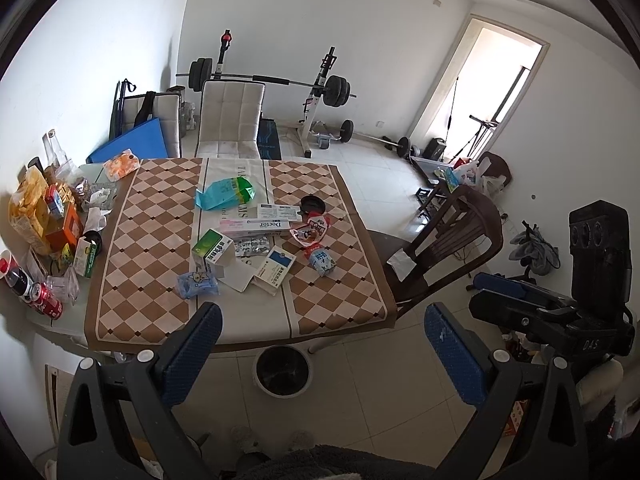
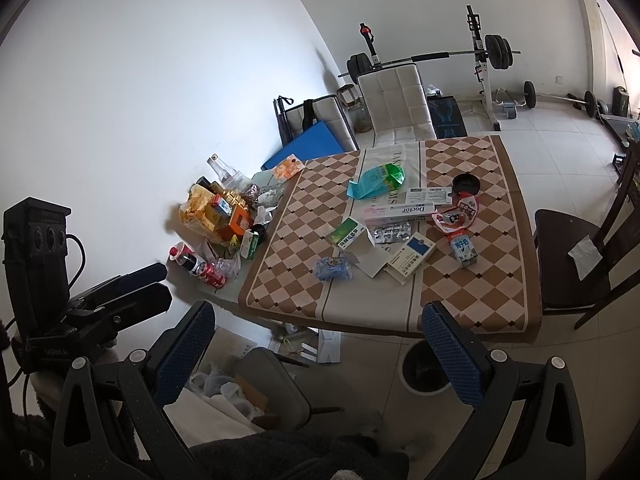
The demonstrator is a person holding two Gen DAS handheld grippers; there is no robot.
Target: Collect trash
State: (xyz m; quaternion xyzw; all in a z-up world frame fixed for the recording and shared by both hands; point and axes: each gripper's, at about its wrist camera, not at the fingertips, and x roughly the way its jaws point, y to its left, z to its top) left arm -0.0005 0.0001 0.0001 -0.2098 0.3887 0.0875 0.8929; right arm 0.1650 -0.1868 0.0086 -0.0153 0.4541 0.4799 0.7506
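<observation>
Trash lies on a checkered tablecloth point(image 1: 156, 216) point(image 2: 304, 216): a green-blue bag point(image 1: 226, 193) point(image 2: 376, 179), a "Doctor" box point(image 1: 256, 226) point(image 2: 400, 211), a green box point(image 1: 210, 250) point(image 2: 350, 234), a blue-white box point(image 1: 276, 270) point(image 2: 412, 255), a blue wrapper point(image 1: 198, 284) point(image 2: 333, 269), a small carton point(image 1: 322, 260) point(image 2: 463, 251). A black bin point(image 1: 282, 370) point(image 2: 422, 368) stands on the floor below the table's near edge. My left gripper point(image 1: 324, 340) is open and empty, short of the table. My right gripper point(image 2: 318, 340) is open and empty too.
Snack bags, cans and bottles crowd the table's left side point(image 1: 44, 216) point(image 2: 216, 216). A white chair point(image 1: 230, 120) stands behind, a dark chair point(image 1: 448, 240) to the right. Weight rack point(image 1: 320, 84) at the back. The right gripper shows in the left wrist view point(image 1: 532, 304).
</observation>
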